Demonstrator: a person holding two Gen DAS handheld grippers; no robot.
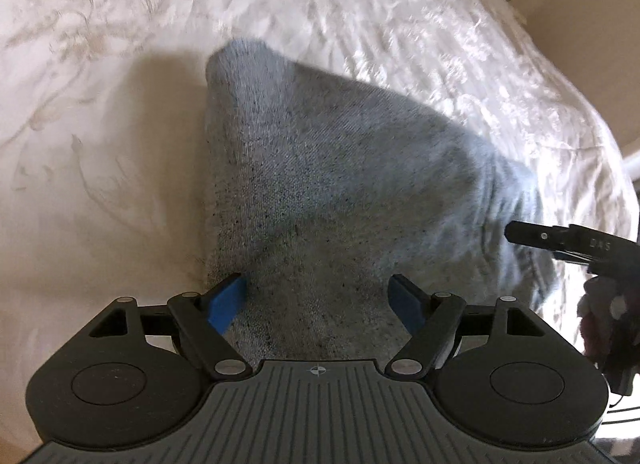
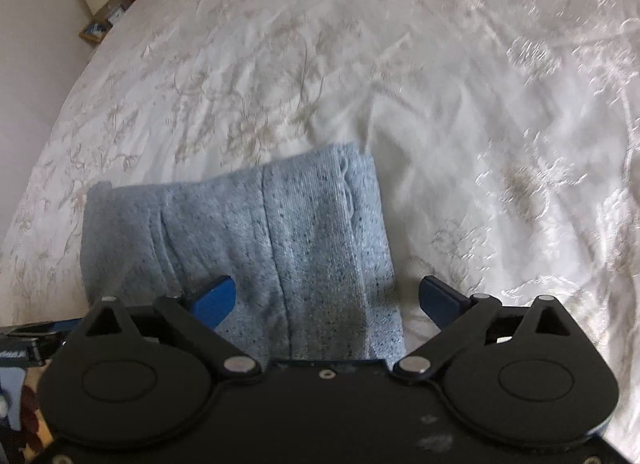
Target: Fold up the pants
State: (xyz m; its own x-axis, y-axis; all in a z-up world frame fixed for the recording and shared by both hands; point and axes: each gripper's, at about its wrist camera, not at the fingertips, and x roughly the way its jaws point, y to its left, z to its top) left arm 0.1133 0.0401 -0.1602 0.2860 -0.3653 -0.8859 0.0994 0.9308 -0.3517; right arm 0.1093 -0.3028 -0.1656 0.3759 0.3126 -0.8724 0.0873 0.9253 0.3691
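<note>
**Grey-blue pants bundled on the bedspread, both claws spread wide**

Nearest in the left wrist view, the left gripper (image 1: 318, 300) has its blue pads (image 1: 226, 300) spread well apart, released and holding nothing, though the pants (image 1: 320, 184) fill the gap between them. Nearest in the right wrist view, the right gripper (image 2: 328, 302) is likewise released, with one pad over the pants (image 2: 256, 248) and the other beside their edge, over the bedspread (image 2: 480, 104).

The pants are a heathered grey-blue knit flecked with dark specks (slightly blurred in both views). They lie on the white embroidered bedspread (image 1: 100, 144) as a compact folded bundle. From the left, the bundle rises from the claw to a rounded corner at its far end and slopes down toward the right gripper (image 1: 560, 240), whose black tip sits at the bundle's side. From the right, seams run lengthwise across the pants and their far edge is fairly straight.

Beyond the pants, the bedspread stretches away to a pale wall (image 2: 40, 44).
</note>
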